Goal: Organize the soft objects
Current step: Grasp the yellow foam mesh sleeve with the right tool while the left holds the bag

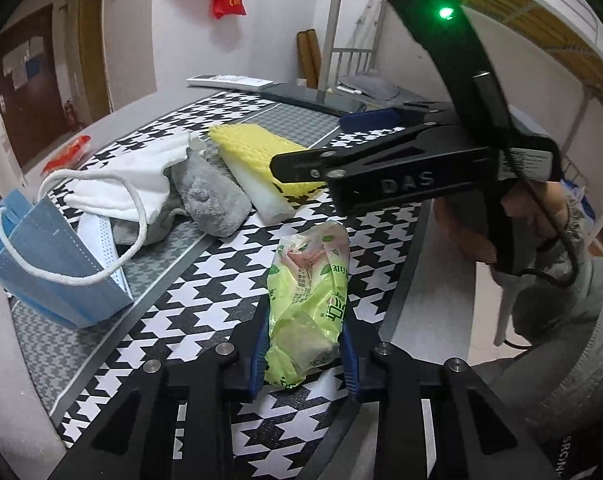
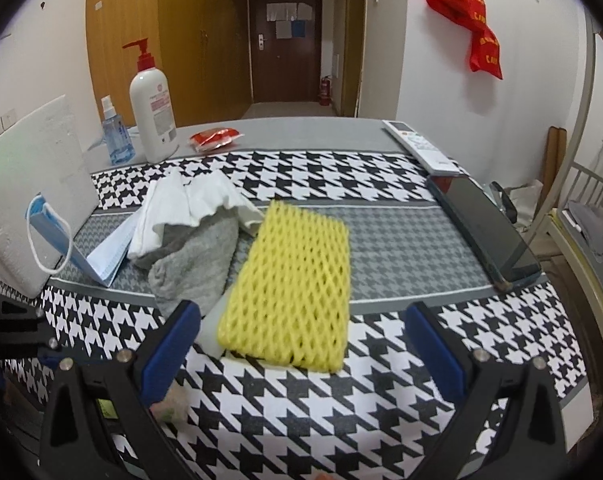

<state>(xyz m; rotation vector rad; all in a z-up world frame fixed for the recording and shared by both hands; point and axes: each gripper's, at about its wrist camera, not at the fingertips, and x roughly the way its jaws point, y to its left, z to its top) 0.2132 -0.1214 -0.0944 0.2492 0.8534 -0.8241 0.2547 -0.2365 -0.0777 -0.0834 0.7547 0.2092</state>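
The green pack (image 1: 307, 312) lies on the houndstooth cloth (image 1: 205, 280) pinched between the left gripper's (image 1: 307, 354) blue pads, while the right gripper (image 2: 301, 344) hovers with jaws spread wide and empty just before the yellow foam net (image 2: 293, 280), beside the grey towel (image 2: 193, 264).

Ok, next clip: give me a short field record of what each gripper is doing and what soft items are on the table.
left gripper: jaws closed on the green tissue pack
right gripper: jaws open, empty, facing the yellow foam net
pile: grey towel under white cloth, beside the net
masks: blue face masks, standing at the table edge
surface: houndstooth tablecloth
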